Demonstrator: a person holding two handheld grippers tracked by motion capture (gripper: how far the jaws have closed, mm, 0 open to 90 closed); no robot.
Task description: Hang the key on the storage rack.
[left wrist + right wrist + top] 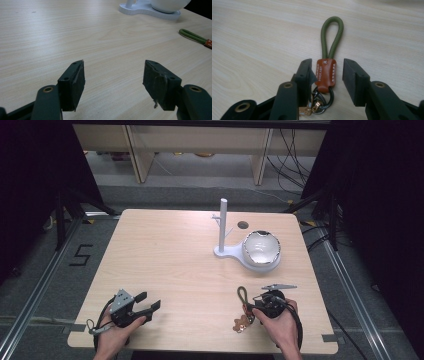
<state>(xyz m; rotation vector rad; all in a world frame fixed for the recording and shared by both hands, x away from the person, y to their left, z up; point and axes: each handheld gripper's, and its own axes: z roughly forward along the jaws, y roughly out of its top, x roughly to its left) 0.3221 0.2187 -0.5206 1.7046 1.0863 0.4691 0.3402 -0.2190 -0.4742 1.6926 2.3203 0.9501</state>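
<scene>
Right gripper view showed the right gripper (325, 75) wide around the keychain (326, 72) on the bench (249, 37), while the left gripper (113, 82) stood wide, empty.

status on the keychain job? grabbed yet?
Done: right hand-held gripper straddles the keychain at its brown tab, lying flat on the table. In hand: nothing; jaws open, gap at one pad. Left: grip and lift, probably hang on the white stand. Left hand-held gripper idle, open.

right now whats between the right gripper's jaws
The keychain's brown leather tab, in the right gripper view; the right gripper stands open around it, a gap showing on one side.
</scene>
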